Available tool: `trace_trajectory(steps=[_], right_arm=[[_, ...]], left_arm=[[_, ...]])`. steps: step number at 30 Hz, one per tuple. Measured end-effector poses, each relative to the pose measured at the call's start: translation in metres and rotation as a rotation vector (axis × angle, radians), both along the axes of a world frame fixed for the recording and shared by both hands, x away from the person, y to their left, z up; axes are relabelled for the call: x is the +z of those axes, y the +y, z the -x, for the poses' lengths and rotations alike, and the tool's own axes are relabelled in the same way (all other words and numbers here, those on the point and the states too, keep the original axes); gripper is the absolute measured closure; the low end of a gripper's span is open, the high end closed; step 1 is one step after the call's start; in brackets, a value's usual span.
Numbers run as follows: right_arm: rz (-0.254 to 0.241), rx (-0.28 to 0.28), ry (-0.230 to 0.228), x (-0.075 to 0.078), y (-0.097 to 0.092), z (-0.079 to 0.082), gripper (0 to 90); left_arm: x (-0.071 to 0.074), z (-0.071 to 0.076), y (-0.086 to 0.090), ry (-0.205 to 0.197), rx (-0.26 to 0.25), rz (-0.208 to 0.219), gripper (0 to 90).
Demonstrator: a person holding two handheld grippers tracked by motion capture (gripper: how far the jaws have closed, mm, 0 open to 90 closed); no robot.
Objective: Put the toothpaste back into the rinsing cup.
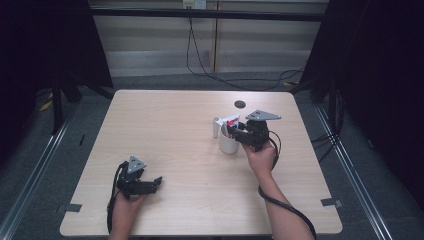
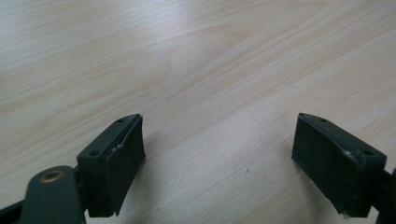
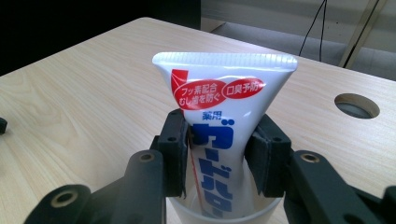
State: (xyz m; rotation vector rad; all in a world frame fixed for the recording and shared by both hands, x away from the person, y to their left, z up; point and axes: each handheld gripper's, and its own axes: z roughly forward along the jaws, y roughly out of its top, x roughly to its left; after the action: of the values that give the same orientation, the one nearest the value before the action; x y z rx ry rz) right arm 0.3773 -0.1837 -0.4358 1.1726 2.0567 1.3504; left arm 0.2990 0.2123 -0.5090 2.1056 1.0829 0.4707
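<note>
Pinching a toothpaste tube (image 3: 219,140) from both sides, the right gripper (image 3: 217,156) has its pads clamped on the tube's middle, right over the blue lettering. The tube stands crimped end up, with its lower part down inside a white cup (image 1: 228,142) toward the far right of the table (image 1: 165,130). Another white piece stands up at the cup's left rim, hard to tell what it is. Pretty sure this tube is light and squishy, so a hard squeeze would just dent it or push paste around. The glossy plastic looks kinda slick too. Grabbing it mid-body across the flat faces, like now, seems the sane spot. Over at the near left, the left gripper (image 2: 217,158) sits low over bare wood, jaws spread wide, nothing between them.
</note>
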Motion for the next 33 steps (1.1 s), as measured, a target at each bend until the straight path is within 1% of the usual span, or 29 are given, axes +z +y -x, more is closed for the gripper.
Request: trace_trajectory(steps=[6,15,17,22,26,30,32,33], right_arm=[[0.002,0.003,-0.003,-0.0002,-0.0011,0.0000,61.5],[-0.010,0.002,0.000,-0.0011,-0.0037,0.0007,60.8],[-0.002,0.002,-0.001,-0.0009,-0.0039,0.0008,60.6],[-0.006,0.001,0.006,-0.0007,-0.0054,0.0002,60.2],[0.000,0.004,0.003,-0.0009,-0.0054,0.0005,59.4],[0.014,-0.002,-0.002,-0.0005,-0.0056,0.0015,56.6],[0.013,-0.001,-0.004,-0.0006,-0.0061,0.0012,55.9],[0.010,-0.010,-0.001,-0.0007,-0.0075,0.0016,55.0]], left_arm=[[0.0000,0.0000,0.0000,0.001,0.000,0.000,16.8],[0.0000,0.0001,-0.0001,0.000,0.000,0.001,16.8],[-0.0001,0.0001,-0.0002,0.000,0.001,0.001,16.7],[0.0000,0.0000,0.0000,0.000,0.000,-0.001,16.7],[0.0000,0.0000,0.0000,0.000,0.000,-0.001,16.6],[-0.0001,0.0000,0.0000,0.001,0.002,0.001,16.6],[-0.0001,0.0000,-0.0001,0.001,0.002,0.001,16.6],[0.0000,0.0000,0.0000,0.001,0.002,0.001,16.6]])
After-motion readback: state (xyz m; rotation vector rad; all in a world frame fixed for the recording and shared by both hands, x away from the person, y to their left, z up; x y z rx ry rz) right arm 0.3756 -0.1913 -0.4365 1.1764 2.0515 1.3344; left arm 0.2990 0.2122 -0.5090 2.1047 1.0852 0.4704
